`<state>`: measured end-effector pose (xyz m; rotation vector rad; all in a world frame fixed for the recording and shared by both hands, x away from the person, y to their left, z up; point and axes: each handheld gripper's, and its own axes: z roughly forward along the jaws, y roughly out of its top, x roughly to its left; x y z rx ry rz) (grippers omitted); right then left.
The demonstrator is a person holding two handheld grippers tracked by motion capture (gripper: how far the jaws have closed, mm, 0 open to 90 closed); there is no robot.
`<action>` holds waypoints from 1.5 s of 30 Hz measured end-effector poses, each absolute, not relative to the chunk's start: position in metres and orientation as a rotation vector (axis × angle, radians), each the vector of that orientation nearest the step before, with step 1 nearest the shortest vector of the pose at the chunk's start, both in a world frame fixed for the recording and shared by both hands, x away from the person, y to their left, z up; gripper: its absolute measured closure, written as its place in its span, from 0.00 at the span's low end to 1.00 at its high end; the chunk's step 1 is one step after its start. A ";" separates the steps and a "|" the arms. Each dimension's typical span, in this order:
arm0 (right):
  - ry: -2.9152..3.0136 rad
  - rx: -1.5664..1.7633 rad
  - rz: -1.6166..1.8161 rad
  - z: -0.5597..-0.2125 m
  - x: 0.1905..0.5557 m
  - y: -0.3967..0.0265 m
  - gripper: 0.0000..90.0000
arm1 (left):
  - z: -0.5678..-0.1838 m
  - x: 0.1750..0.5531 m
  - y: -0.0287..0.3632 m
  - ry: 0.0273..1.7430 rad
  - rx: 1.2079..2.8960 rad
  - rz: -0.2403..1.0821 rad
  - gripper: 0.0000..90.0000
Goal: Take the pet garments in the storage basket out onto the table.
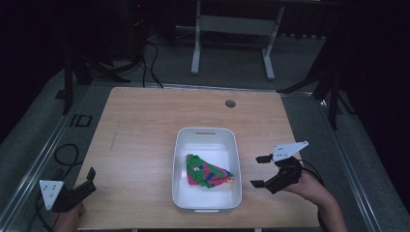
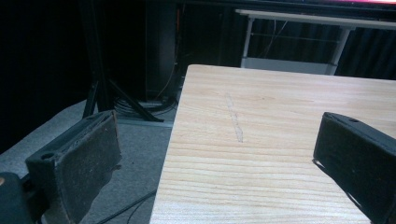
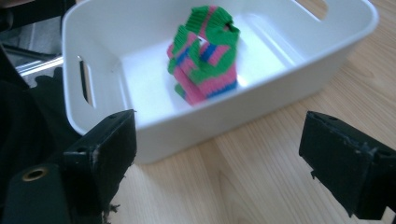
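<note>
A folded knit garment (image 1: 207, 172) striped green, pink and blue lies inside a white plastic bin (image 1: 207, 135) on the wooden table. In the right gripper view the garment (image 3: 205, 53) rests in the bin (image 3: 289, 88) just beyond the jaws. My right gripper (image 1: 260, 170) hovers over the table to the right of the bin, open and empty, jaws pointing at it. My left gripper (image 1: 90, 180) sits at the table's front left corner, open with nothing between its pads (image 2: 91, 163), straddling the table's left edge.
The wooden table (image 1: 140, 125) has a round cable hole (image 1: 230, 103) near its back edge. Cables (image 1: 65, 154) lie on the grey floor at the left. A white frame (image 1: 232, 34) and black tripod legs (image 1: 333, 92) stand behind the table.
</note>
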<state>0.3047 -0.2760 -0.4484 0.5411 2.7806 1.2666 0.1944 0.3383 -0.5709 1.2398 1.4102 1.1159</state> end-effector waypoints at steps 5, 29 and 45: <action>2.799 0.485 1.241 -0.440 0.310 -0.253 0.12 | -0.571 0.194 0.338 1.409 1.241 1.116 0.01; 2.983 0.252 1.024 -0.456 0.327 -0.151 0.15 | -0.571 0.194 0.339 1.405 1.244 1.110 0.01; 3.025 0.201 0.773 -0.479 0.339 -0.095 0.18 | -0.571 0.195 0.339 1.399 1.250 1.102 0.01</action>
